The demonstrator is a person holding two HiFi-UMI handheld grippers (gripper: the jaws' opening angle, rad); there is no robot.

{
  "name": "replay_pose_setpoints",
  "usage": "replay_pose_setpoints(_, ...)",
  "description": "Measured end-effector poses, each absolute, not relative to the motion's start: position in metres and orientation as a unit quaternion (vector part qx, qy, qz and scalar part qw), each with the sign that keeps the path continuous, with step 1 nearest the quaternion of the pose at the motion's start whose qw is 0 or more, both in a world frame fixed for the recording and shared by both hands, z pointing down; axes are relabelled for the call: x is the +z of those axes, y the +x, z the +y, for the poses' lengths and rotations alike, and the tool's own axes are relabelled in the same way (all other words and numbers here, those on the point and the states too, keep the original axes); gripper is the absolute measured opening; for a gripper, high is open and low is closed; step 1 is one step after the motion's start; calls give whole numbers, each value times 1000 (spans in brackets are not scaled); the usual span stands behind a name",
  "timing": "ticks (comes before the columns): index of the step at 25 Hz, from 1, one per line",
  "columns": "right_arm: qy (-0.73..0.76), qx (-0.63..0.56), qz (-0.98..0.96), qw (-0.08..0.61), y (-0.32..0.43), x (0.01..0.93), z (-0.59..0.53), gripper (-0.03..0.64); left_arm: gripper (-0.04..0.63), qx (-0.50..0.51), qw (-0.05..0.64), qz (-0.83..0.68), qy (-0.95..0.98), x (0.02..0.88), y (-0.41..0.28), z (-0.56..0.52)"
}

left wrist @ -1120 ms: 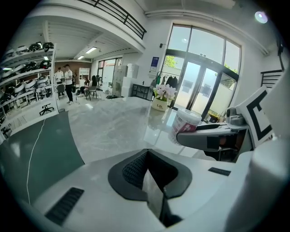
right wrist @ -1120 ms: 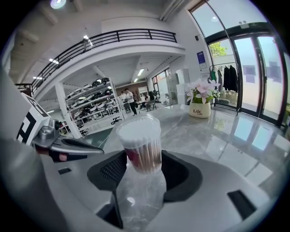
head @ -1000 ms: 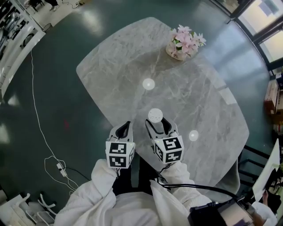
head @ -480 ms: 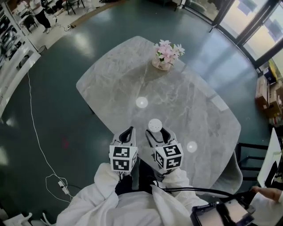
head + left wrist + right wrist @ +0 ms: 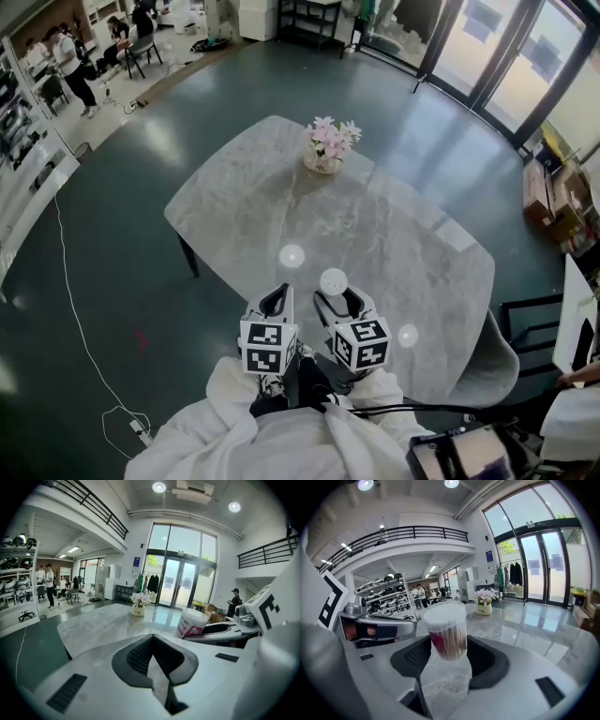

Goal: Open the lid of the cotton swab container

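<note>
Daylight pours through the tall glass doors [image 5: 473, 52] on the far right, and round ceiling lamps [image 5: 159, 487] glare as white spots off the polished bench [image 5: 234, 202]. Fisheye bending curves every edge; both gripper views darken at the corners.

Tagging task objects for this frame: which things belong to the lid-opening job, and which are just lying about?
Job:
- swab container, lid on
- right gripper, shut on the container
- left gripper, shut, empty

Lying about:
- flower pot
- table
- chair
</note>
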State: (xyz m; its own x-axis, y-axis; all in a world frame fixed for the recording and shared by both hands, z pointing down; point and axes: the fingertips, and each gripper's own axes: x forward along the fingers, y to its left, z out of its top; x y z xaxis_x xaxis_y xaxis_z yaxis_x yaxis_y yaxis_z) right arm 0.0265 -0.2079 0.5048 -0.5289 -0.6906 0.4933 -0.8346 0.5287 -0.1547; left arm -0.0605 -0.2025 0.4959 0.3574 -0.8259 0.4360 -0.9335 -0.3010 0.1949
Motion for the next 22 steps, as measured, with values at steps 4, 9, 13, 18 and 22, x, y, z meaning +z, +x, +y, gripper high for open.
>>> replay_pose_setpoints(4, 463, 183, -849, 179, 30, 492, -193, 291, -5, 123, 193, -544, 807, 481, -59, -189)
replay_pose_setpoints(9, 477, 178, -844, 169, 31, 484, -177, 291, -5, 118, 176, -542, 813, 469, -63, -178)
replay_pose_setpoints(13, 480, 171, -845, 165, 28, 475, -166, 291, -5, 112, 169, -541, 816, 461, -67, -167)
replay_pose_setpoints(18, 485, 172, -843, 156, 27, 472, -154, 291, -5, 114, 171, -531, 822, 465, -64, -156)
replay_pose_setpoints(22, 489, 181, -840, 151, 32, 471, -144, 291, -5, 117, 177, -521, 827, 470, -57, -148)
